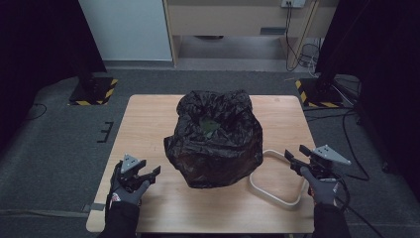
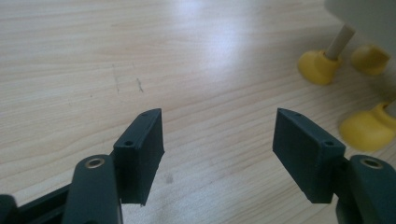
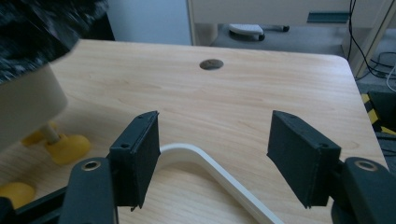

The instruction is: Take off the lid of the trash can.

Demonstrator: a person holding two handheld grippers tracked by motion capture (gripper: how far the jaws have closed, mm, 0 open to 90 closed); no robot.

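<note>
Your left gripper [image 1: 148, 174] and right gripper [image 1: 293, 157] flank the bin in its black bag [image 1: 214, 139], both released and empty. Grab only loose plastic and the bag slips off the bin's rim, spilling its contents onto the surface [image 1: 148, 119].

Item count: one black bag [image 1: 214, 139] on one wooden table [image 1: 148, 119]; one white ring [image 1: 277, 193] left of the right gripper [image 1: 295, 154]; three yellow feet [image 2: 317, 66] right of the left gripper [image 1: 147, 169]; two grippers.
</note>
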